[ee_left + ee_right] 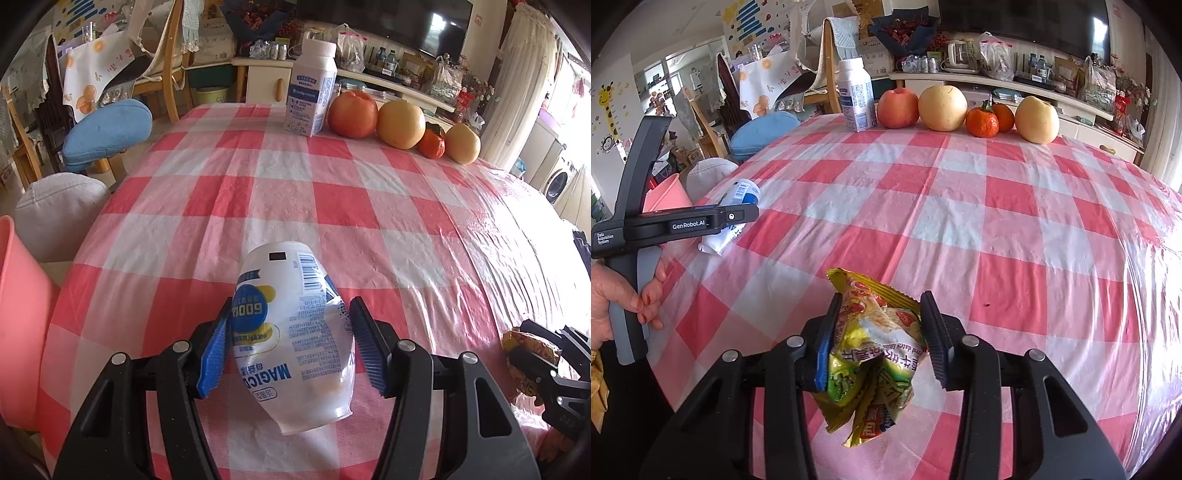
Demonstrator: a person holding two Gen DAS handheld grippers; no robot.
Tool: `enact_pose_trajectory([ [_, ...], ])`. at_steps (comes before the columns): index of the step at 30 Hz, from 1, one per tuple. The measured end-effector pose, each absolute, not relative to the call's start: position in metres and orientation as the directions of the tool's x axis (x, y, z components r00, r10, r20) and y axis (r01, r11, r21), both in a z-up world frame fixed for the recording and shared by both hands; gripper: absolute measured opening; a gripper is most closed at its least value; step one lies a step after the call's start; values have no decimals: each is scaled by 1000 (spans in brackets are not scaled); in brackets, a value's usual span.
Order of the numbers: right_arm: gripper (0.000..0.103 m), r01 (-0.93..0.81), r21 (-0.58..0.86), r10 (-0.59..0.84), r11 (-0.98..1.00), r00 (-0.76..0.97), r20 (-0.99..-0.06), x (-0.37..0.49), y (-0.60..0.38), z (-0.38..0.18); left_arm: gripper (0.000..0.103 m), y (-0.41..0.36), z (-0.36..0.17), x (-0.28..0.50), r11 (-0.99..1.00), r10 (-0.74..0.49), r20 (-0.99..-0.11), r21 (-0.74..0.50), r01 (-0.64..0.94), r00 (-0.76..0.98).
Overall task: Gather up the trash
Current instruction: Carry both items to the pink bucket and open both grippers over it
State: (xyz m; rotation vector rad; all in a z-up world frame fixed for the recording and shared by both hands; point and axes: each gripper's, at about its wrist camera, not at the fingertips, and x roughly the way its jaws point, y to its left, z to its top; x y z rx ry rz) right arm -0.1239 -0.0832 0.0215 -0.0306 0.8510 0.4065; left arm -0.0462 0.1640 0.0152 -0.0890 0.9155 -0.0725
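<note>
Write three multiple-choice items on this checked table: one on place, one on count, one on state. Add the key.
1. Where does the upright white milk bottle stand?
A. beside the fruit row
B. inside the pink bin
C. on the blue cushion

2. How many small orange tangerines show in the right wrist view?
A. none
B. two
C. five

3. What is the right gripper clamping?
A. crumpled yellow snack wrapper
B. red apple
C. nothing

Key: A, next to the reddish apple; B, two between pale fruits; A, pads press its sides.

Both wrist views close, angled down, sharing checked tablecloth [332, 192] and fruit [942, 107].
</note>
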Motion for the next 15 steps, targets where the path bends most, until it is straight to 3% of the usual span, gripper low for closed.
enact_pose_trajectory([
  [15,38,-375,115,335,920,598,-728,-125,-70,24,62,174,33,-56,997,-62,-748,-70,15,661],
])
